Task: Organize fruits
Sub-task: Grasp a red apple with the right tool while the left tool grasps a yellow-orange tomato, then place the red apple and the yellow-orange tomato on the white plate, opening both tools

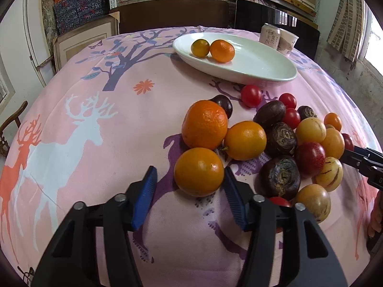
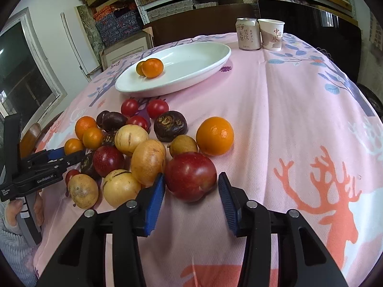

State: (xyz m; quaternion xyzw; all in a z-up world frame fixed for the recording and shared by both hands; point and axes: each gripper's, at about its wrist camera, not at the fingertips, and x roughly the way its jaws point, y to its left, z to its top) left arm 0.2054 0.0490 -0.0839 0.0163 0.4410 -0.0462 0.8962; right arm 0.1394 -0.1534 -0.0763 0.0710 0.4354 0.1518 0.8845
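A pile of mixed fruit lies on the pink deer-print cloth: oranges, cherry tomatoes [image 1: 250, 95], dark passion fruits [image 1: 279, 177], yellow striped melons [image 2: 148, 162]. My left gripper [image 1: 190, 173] is open, its jaws on either side of a small orange [image 1: 198, 171], apart from it. My right gripper [image 2: 191, 183] is open around a red apple [image 2: 190, 176], its left pad [image 2: 156, 191] close to it. A white oval plate [image 1: 258, 67] at the back holds two small oranges [image 1: 222, 50]; the plate also shows in the right wrist view [image 2: 191, 71]. A larger orange [image 2: 214, 135] sits alone.
A drink can [image 2: 247, 33] and a paper cup [image 2: 271, 34] stand at the table's far edge behind the plate. Shelves with boxes and a dark chair back stand beyond the table. The left gripper also shows in the right wrist view [image 2: 71, 156].
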